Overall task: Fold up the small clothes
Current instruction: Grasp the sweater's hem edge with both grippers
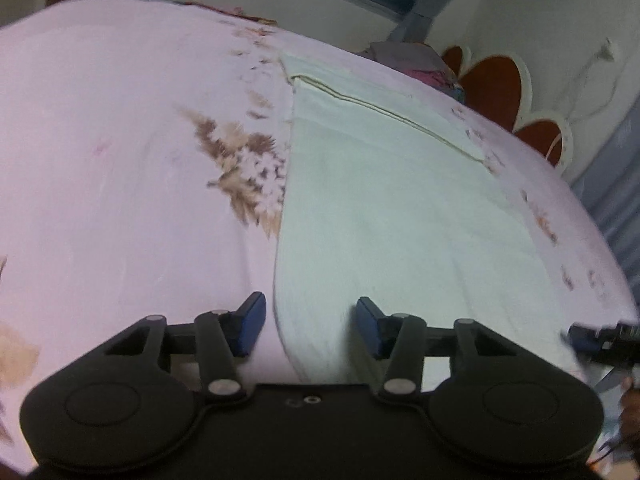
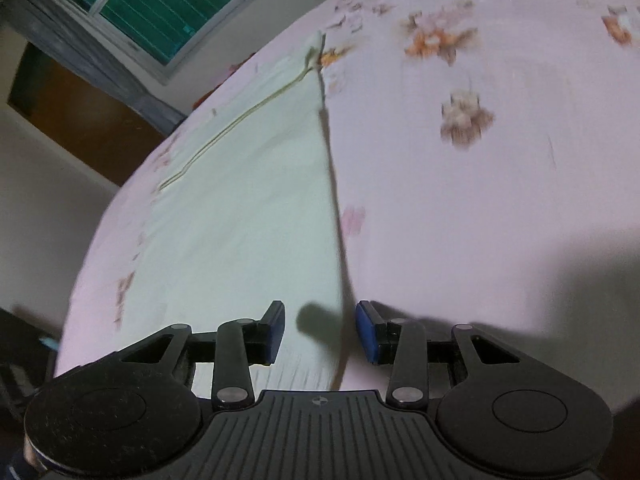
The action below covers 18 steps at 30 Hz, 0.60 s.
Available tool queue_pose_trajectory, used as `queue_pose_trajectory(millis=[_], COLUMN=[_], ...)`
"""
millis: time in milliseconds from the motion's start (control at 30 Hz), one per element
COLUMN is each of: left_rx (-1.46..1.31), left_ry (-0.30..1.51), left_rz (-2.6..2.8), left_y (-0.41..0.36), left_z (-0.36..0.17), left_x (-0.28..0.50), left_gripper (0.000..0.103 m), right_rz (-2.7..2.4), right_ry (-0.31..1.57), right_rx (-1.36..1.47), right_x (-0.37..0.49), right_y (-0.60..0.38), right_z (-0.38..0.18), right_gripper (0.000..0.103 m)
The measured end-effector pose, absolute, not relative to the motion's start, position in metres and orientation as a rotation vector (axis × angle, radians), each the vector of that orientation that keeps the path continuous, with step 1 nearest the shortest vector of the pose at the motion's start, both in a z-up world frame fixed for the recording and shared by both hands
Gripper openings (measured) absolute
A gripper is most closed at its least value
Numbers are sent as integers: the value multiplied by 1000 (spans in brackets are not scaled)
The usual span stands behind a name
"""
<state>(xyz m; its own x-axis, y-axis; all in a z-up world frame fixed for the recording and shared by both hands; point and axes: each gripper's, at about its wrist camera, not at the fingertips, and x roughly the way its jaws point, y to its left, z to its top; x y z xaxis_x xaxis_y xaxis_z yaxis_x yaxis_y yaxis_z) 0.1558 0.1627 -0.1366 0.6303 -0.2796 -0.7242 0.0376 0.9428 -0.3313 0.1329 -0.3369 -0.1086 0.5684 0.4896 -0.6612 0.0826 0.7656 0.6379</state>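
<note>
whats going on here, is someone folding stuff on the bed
Yes. A person holds a two-finger gripper in each hand over a pale mint-green cloth garment spread flat on a pink floral bedsheet. The left gripper straddles the garment's near left edge, and the right gripper straddles its near right edge. Both sets of jaws stand apart, pressing on nothing; no fold is visible yet.

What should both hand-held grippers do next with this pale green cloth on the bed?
Probably lower both and close on the near corners. The left hand-held gripper straddles the left edge of the pale green cloth, and the right hand-held gripper straddles its right edge, jaws apart, pads not yet pressing. The cloth lies flat on the floral bedsheet, ready to fold.
</note>
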Motion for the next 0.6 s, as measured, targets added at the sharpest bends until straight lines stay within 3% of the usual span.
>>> queue_pose_trajectory(millis=[267,467,500,533,567,600], left_rx=[-491,-495,-497,-492,-498,-499], left_ry=[882,929,937,937,921,906], left_rz=[-212,-241,-241,-234,-226,-208], left_y=[175,167,167,166,167,167], left_z=[-146,-153,-156,-159,-160,-160], left_x=[158,172,171,169,166,163], left_gripper=[41,17,5,5,4,4], right_rz=[341,368,378,390,394,387], right_ry=[943,936,935,938,951,957], right_rx=[800,863,862,859,854,848], right_x=[126,146,144,143,140,138], right_y=[-341,-340,-340,-339,-339,-339], right_z=[-114,-125,-125,-126,-128,-130], right_gripper=[40,40,31,21,5,3])
